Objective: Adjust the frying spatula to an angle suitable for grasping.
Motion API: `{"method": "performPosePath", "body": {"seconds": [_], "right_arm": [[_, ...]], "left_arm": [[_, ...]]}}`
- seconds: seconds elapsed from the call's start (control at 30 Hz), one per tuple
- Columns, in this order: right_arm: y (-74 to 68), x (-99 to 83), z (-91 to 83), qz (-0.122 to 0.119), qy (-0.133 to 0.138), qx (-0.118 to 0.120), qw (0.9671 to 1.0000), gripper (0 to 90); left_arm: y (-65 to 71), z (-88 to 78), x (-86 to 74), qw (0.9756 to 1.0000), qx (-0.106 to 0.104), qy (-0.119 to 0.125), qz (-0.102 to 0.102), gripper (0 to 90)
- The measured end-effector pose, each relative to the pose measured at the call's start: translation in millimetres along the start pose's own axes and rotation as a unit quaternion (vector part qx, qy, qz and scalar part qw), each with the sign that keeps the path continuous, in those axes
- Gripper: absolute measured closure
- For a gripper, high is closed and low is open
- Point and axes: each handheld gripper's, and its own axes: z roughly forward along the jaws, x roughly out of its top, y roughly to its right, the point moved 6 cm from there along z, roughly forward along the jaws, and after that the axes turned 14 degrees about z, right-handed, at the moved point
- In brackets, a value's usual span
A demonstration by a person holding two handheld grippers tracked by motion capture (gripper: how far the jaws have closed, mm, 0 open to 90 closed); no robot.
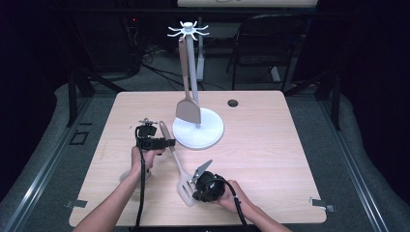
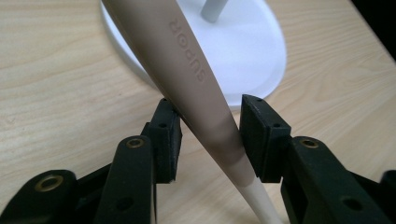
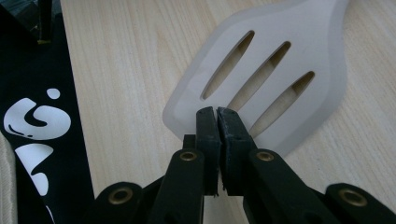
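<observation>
A slotted spatula [image 1: 178, 166] with a tan handle [image 2: 187, 60] and a pale blade [image 3: 289, 56] spans between my two grippers over the wooden table [image 1: 270, 145]. My left gripper [image 1: 168, 143] has its pads on both sides of the handle [image 1: 164, 131], and the handle crosses the jaws [image 2: 210, 126] at a slant, touching each pad. My right gripper [image 1: 194, 186] is shut on the near edge of the blade [image 1: 186, 191]; its pads [image 3: 217, 114] meet there, pinching the thin rim just below the three slots.
A white utensil stand [image 1: 198, 129] with a hook crown [image 1: 188, 30] stands at the table's middle back, and a tan turner [image 1: 187, 110] hangs on it. Its round base [image 2: 247, 51] lies just beyond the left jaws. A cable hole [image 1: 233, 103] sits behind it. Black printed fabric [image 3: 37, 121] lies beside the right gripper.
</observation>
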Motion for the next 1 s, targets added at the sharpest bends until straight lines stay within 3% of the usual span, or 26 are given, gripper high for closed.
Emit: {"method": "performPosePath", "body": {"seconds": [0.07,0.23,0.37,0.47,0.67,0.87,1.0], "right_arm": [[-1.6,0.4,0.9,0.009,0.006,0.010,0.9999,86.5],[-4.2,1.7,-0.2,0.008,-0.004,0.010,0.9999,80.6],[-4.4,3.3,-1.5,0.013,0.004,0.014,0.9998,73.9],[-2.6,5.3,-5.5,0.014,0.009,0.000,0.9999,69.0],[8.0,10.1,-11.1,0.041,0.029,-0.016,0.9986,58.8],[14.9,19.2,-14.1,0.072,0.050,-0.029,0.9957,46.7],[17.9,28.7,-16.5,0.077,0.067,-0.034,0.9942,44.1]], "left_arm": [[3.4,-3.7,2.1,0.9999,-0.007,0.011,0.000,61.6],[9.7,-12.0,6.2,0.9993,-0.019,0.031,0.007,63.7],[14.0,-16.0,8.7,0.9989,-0.021,0.041,0.013,64.8],[16.7,-18.1,10.0,0.9986,-0.022,0.045,0.015,65.5],[20.3,-20.8,11.5,0.9982,-0.021,0.054,0.017,66.3],[23.6,-24.0,12.8,0.9975,-0.022,0.063,0.021,67.1],[25.3,-25.7,13.2,0.9972,-0.023,0.068,0.020,67.3]]}}
